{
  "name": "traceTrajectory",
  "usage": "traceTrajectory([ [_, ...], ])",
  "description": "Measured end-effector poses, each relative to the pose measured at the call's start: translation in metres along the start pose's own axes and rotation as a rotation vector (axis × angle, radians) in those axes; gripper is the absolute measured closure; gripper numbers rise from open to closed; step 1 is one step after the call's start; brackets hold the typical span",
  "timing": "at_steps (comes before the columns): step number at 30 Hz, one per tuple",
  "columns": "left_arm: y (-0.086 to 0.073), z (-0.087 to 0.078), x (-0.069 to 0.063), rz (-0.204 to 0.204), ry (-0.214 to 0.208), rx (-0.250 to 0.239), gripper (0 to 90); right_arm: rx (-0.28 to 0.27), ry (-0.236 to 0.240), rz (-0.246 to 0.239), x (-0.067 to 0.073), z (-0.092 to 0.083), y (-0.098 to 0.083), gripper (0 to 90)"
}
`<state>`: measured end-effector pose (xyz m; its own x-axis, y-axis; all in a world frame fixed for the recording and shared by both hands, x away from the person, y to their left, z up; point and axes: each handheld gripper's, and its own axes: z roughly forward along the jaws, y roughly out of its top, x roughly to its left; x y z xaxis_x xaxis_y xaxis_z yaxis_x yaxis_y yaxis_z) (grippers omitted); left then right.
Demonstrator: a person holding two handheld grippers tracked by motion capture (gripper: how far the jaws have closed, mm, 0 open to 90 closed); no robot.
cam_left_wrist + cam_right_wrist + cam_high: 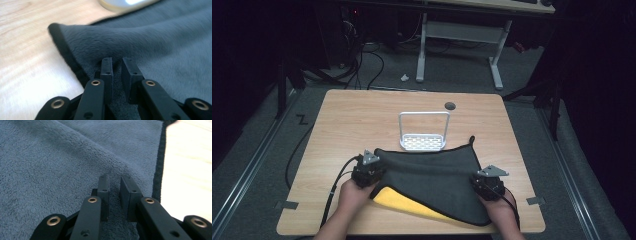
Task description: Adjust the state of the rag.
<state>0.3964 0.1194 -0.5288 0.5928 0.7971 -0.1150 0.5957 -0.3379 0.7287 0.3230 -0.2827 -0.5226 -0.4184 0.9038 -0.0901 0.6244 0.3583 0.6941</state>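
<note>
A dark grey cloth (432,172) with a yellow underside (404,200) lies on the near half of the wooden table (357,115), one layer folded over so the yellow peeks out at the front left. My left gripper (377,169) pinches its left edge, and in the left gripper view the cloth (155,42) tents up into the nearly closed jaws (117,62). My right gripper (478,181) holds the right side; there the pile (55,165) bunches between the jaws (115,180), close to the black hem (158,165). Between both grippers the cloth is stretched.
A small white metal rack (423,141) with a tall loop handle stands just beyond the cloth's far edge; its base shows as a blur (125,3) in the left gripper view. A round cable hole (450,106) sits farther back. A desk frame (459,35) stands beyond the table.
</note>
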Motion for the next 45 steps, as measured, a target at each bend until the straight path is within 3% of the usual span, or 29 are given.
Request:
traceTrajectory([
  [3,0.0,-0.003,0.003,-0.024,-0.002,0.0,78.0,0.006,0.003,0.023,-0.003,0.002,0.003,78.1],
  [6,-0.013,-0.024,-0.001,-0.031,-0.026,-0.045,72.6,-0.03,0.01,0.017,0.0,-0.007,-0.002,77.1],
  [10,-0.033,-0.053,-0.01,-0.097,-0.118,-0.099,67.3,-0.044,0.014,0.016,0.001,-0.015,-0.006,77.1],
  [13,-0.035,-0.057,-0.021,-0.092,-0.185,-0.095,60.2,-0.032,0.021,0.019,0.002,-0.011,-0.007,77.1],
  [15,-0.032,-0.054,-0.028,-0.067,-0.192,-0.086,57.6,-0.017,0.019,0.007,0.004,-0.007,-0.007,77.2],
  [18,-0.036,-0.056,-0.037,-0.022,-0.17,-0.067,83.2,-0.017,0.014,0.005,0.005,-0.006,-0.007,77.5],
  [19,-0.039,-0.061,-0.039,-0.014,-0.174,-0.065,84.9,-0.019,0.012,0.004,0.005,-0.006,-0.008,77.6],
  [23,-0.065,-0.097,-0.05,0.0,-0.19,-0.092,85.9,-0.023,0.014,0.005,0.003,-0.006,-0.009,77.6],
  [25,-0.084,-0.114,-0.055,0.0,-0.191,-0.078,85.2,-0.022,0.012,0.004,0.004,-0.006,-0.009,77.6],
  [28,-0.103,-0.13,-0.056,-0.035,-0.208,-0.08,82.9,-0.021,0.006,-0.003,0.005,-0.006,-0.009,77.6],
  [31,-0.109,-0.139,-0.053,-0.062,-0.192,-0.103,74.8,-0.018,0.001,0.0,0.005,-0.007,-0.009,77.6],
  [35,-0.094,-0.126,-0.043,-0.057,-0.168,-0.119,66.3,-0.018,-0.005,-0.003,0.006,-0.008,-0.01,77.3],
  [39,-0.058,-0.082,-0.041,0.028,-0.123,-0.074,62.9,-0.042,-0.006,0.001,0.004,-0.012,-0.009,74.4],
  [42,-0.037,-0.055,-0.038,0.055,-0.09,-0.049,62.8,-0.08,-0.017,0.016,0.001,-0.016,-0.004,74.5],
  [45,-0.021,-0.035,-0.031,0.09,-0.031,-0.017,63.4,-0.042,-0.02,0.009,-0.003,-0.005,-0.002,74.9],
])
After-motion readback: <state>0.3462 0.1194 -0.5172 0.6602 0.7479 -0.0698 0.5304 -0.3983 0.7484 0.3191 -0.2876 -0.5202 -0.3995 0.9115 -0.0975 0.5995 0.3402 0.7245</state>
